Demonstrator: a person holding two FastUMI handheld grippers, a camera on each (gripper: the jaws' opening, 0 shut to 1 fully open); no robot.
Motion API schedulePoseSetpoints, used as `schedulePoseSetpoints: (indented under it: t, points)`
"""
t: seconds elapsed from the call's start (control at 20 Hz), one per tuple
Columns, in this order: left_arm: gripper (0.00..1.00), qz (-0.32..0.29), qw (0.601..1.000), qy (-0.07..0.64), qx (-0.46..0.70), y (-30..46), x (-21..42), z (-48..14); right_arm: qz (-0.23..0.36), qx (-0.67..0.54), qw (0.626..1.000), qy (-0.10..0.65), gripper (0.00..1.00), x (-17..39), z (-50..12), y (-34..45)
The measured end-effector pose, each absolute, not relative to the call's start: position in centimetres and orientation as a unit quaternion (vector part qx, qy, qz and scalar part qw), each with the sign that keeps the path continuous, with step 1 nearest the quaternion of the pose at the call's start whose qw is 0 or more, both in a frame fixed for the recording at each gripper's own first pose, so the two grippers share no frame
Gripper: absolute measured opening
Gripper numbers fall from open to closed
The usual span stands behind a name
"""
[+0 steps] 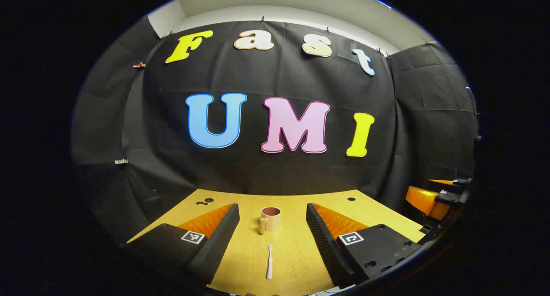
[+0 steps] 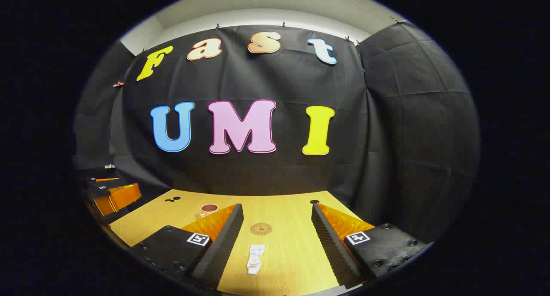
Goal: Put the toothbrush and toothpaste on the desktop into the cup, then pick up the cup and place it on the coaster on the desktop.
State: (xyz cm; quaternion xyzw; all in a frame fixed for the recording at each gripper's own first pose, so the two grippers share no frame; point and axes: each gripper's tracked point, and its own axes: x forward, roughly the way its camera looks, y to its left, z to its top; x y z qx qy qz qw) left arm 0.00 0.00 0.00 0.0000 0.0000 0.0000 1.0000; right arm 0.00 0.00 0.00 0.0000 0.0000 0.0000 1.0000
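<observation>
Since nothing is gripped so far, stage: very start, first step (brush and paste into cup) not yet begun.
left gripper point(image 1: 272, 227): fingers spread wide, holding nothing, hovering above the desk point(image 1: 296, 257).
toothbrush point(image 1: 270, 262): lies flat on the desk, lengthwise between the left fingers, head toward the cup, close to the camera.
cup point(image 1: 271, 218): upright, nothing inside as far as the rim shows, handle on its left side; sits just beyond the toothbrush, apart from it. In the right gripper view it shows far left behind the left finger point(image 2: 209, 209).
right gripper point(image 2: 277, 231): fingers spread wide, holding nothing, above the desk.
toothpaste point(image 2: 255, 259): small pale tube, flat on the desk between the right fingers, near the camera.
coaster point(image 2: 261, 229): round wooden disc, bare, just beyond the toothpaste, well to the right of the cup.
other gripper: right one shows at the right edge of the left gripper view point(image 1: 434, 197); left one at the left edge of the right gripper view point(image 2: 114, 193).
next move, judged: left gripper drops down over the toothbrush handle and closes across it; thin and flat, so the fingers must reach desk level. Right gripper is lined up likewise on the toothpaste.
risk, judged: toothbrush may roll or slip out when pinched.
</observation>
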Motion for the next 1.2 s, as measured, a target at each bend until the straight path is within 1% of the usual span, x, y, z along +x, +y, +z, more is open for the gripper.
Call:
schedulePoseSetpoints:
  t: [0.25,0.75,1.05,1.2]
  points:
    - [0.97,0.007,1.0,0.012,0.003,-0.3,1.4,-0.4,0.001,0.009,1.0,0.012,0.98,2.2,-0.5,-0.8]
    - [0.97,0.011,1.0,0.026,0.008,-0.7,2.4,-1.5,0.025,0.014,0.999,0.046,0.98,5.0,-2.4,0.5]
    - [0.97,0.021,0.999,0.038,0.01,0.7,3.3,-2.4,0.029,0.016,0.997,0.067,0.98,7.0,-3.6,1.6]
    - [0.97,0.033,0.998,0.058,0.012,1.7,3.5,-3.8,0.032,0.005,0.996,0.086,0.98,8.2,-4.7,2.4]
